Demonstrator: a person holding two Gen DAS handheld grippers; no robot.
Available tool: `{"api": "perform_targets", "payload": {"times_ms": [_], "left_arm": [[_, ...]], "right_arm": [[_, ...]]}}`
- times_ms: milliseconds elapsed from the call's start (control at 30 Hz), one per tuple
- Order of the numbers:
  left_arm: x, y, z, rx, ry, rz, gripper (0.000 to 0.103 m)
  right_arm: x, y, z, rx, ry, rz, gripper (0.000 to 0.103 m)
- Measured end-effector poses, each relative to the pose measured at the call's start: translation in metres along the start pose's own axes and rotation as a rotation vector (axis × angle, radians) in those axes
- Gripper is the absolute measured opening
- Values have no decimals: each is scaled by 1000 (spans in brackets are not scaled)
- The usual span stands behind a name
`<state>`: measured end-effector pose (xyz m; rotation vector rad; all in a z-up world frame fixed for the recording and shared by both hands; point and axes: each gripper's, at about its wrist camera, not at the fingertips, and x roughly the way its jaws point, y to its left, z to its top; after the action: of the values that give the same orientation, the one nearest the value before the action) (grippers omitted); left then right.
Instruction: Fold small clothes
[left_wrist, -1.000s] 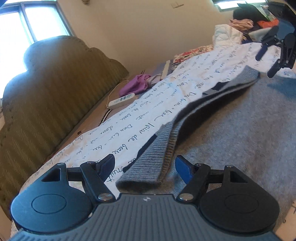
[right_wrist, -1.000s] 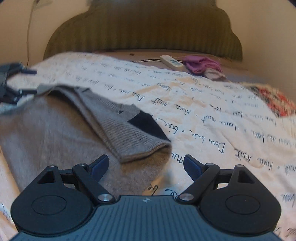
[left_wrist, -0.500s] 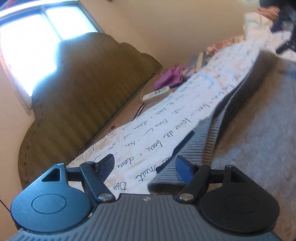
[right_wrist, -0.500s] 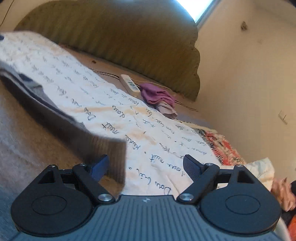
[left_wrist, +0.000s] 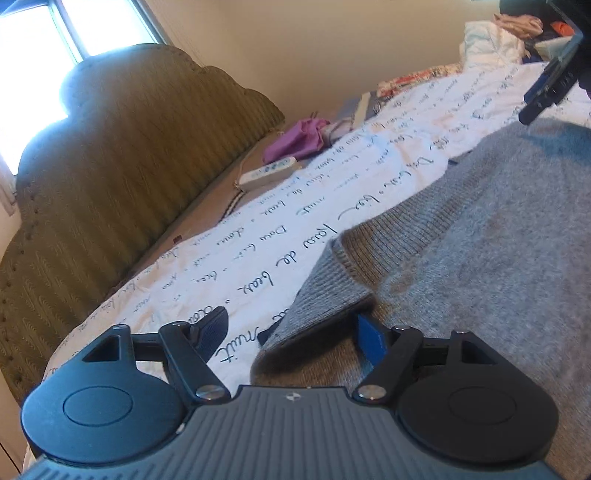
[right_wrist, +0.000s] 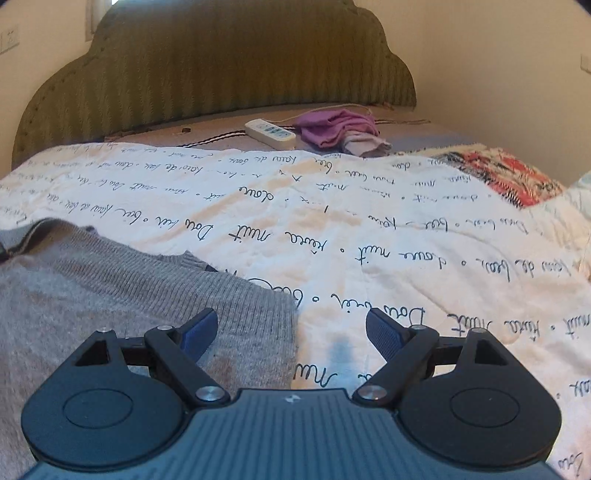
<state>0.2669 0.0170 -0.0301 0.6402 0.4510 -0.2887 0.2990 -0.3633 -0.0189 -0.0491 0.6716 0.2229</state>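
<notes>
On the near part of the script-printed sheet (right_wrist: 369, 236) lies the grey sweater (right_wrist: 110, 288), one ribbed edge already turned over. Folding looks barely begun. Left gripper (left_wrist: 295, 332) is closing around that edge; right gripper (right_wrist: 291, 328) gapes wide, empty.

A grey knit sweater (left_wrist: 498, 229) lies spread flat on a white sheet (left_wrist: 295, 229) printed with cursive writing. Its ribbed sleeve (left_wrist: 332, 291) is folded in over the body, the cuff end near the sweater's edge, with a dark patch just showing beneath it. In the right wrist view a ribbed edge (right_wrist: 258, 317) ends on the sheet.
</notes>
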Motion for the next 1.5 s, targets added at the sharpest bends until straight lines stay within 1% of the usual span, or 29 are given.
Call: {"api": "perform_targets", "payload": {"times_ms": [100, 133, 200, 233, 267, 300, 333, 367, 433, 500, 567, 667, 700, 733, 767, 800, 833, 867, 933, 967, 1000, 1100, 1133, 1200, 1267, 1333, 1433, 1467, 1500], "left_arm": [[18, 4, 4, -18, 74, -21, 30], [24, 8, 6, -53, 99, -36, 24], [38, 21, 10, -150, 146, -59, 20], [43, 27, 13, -197, 160, -61, 10], [46, 35, 15, -252, 171, -65, 7], [48, 44, 16, -320, 177, -70, 7], [49, 54, 17, -391, 178, -77, 6], [49, 65, 17, -464, 174, -83, 6], [54, 76, 11, -550, 200, -82, 6], [66, 73, 0, -542, 275, -49, 7], [62, 70, -6, -536, 256, -26, 9], [50, 72, 0, -567, 239, -8, 36], [43, 73, 2, -565, 224, 2, 49], [35, 74, 4, -562, 203, 11, 54], [25, 73, 6, -558, 176, 25, 53], [10, 70, 9, -548, 140, 26, 53], [-2, 64, 12, -530, 106, 8, 55], [-11, 58, 15, -511, 79, -13, 56], [-19, 36, 24, -473, 47, -44, 61], [-17, 24, 29, -454, 56, -44, 62], [-9, 14, 32, -441, 78, -38, 63], [26, -4, 29, -461, 217, -41, 65], [34, -7, 24, -452, 227, -32, 72], [35, -12, 11, -429, 174, 48, 88], [35, -6, 5, -483, 176, 39, 87], [40, 0, 3, -516, 187, 25, 89], [36, -2, 10, -489, 191, 72, 91], [27, -3, 12, -482, 181, 110, 89], [15, -2, 13, -491, 166, 128, 81]], "right_arm": [[12, -8, 4, 89, 19, 42, 88], [18, -11, 5, 116, 36, 54, 88], [29, -15, 7, 165, 69, 71, 88], [37, -17, 8, 191, 91, 85, 86], [43, -18, 8, 212, 111, 105, 77], [47, -17, 8, 226, 127, 132, 32], [52, -17, 9, 239, 147, 156, 11], [53, -16, 11, 254, 153, 168, 11], [45, -11, 17, 223, 110, 164, 9], [40, -14, 18, 239, 78, 158, 9], [49, -20, 13, 258, 107, 124, 9], [50, -23, 2, 292, 95, 131, 10], [47, -24, 1, 313, 82, 127, 16], [40, -27, 1, 341, 75, 124, 23], [32, -29, 2, 369, 61, 123, 28], [19, -32, 1, 396, 31, 123, 38], [5, -33, -1, 414, -8, 126, 50], [-7, -32, -3, 417, -44, 133, 56], [-27, -19, -4, 371, -94, 144, 59], [-31, -10, -3, 337, -100, 146, 59], [-30, 3, 0, 303, -94, 152, 59], [-6, 36, 3, 206, -21, 134, 57], [7, 44, 2, 183, 18, 112, 57], [29, 52, -9, 127, 70, 53, 60], [32, 48, -24, 110, -4, 57, 64], [31, 38, -35, 166, -51, 85, 64], [34, 45, -31, 131, -42, 51, 65], [33, 49, -28, 110, -36, 35, 65], [28, 53, -24, 97, -29, 17, 65]]}}
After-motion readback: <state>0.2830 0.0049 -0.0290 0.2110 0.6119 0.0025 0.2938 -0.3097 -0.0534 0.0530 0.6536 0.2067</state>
